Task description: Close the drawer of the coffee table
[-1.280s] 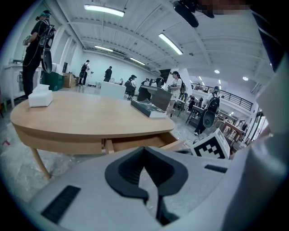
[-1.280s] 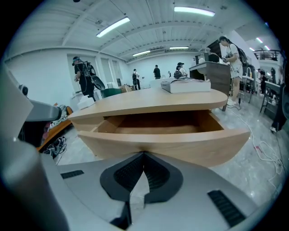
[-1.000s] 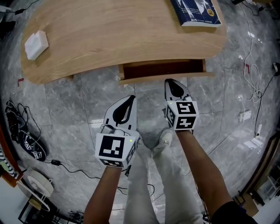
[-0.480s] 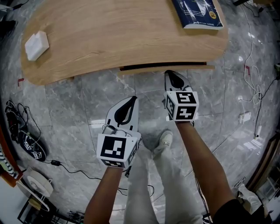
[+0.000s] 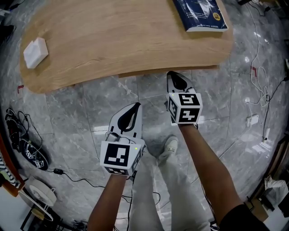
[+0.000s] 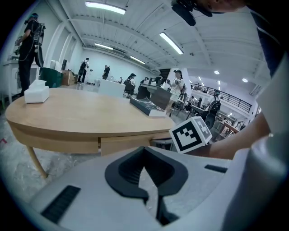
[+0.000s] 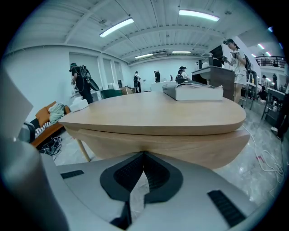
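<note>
You are in a big open lab hall, not a home. Above your right gripper (image 7: 143,155), long strip lights (image 7: 116,28) cross a white ceiling. Beyond it, past the wooden table (image 7: 153,113), people (image 7: 81,83) stand about at desks, some with gear strapped to their backs. To the right of your left gripper (image 6: 144,152) runs a railed gallery (image 6: 235,97). Left of that gripper, loose cables (image 5: 16,131) lie on the grey stone floor (image 5: 72,113).

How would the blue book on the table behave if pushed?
The book lies flat and looks thick, so it would probably slide rather than tip. Its thickness suggests it is fairly heavy and stiff.
</note>
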`<action>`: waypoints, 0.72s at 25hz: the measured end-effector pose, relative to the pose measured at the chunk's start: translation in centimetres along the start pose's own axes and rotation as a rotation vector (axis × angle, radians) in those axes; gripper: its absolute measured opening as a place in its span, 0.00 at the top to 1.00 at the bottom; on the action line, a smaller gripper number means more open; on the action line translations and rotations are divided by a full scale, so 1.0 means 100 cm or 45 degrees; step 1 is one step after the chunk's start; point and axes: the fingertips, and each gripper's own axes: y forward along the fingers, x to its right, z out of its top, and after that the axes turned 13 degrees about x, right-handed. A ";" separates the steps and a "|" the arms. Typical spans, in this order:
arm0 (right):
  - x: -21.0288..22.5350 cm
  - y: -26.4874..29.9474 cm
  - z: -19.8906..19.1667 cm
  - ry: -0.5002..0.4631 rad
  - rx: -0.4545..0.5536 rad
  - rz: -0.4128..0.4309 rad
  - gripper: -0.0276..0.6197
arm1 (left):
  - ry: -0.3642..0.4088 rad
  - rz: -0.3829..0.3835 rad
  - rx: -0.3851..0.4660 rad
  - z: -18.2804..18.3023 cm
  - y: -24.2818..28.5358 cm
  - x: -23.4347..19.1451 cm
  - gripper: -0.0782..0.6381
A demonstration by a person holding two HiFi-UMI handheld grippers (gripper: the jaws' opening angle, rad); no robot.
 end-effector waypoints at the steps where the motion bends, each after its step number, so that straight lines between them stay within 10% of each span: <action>1: 0.000 0.002 0.001 0.001 0.002 -0.001 0.94 | -0.001 -0.001 -0.001 0.000 0.000 0.000 0.89; 18: 0.005 0.022 0.014 0.002 0.036 0.000 0.94 | -0.002 0.010 -0.017 -0.005 0.004 0.000 0.89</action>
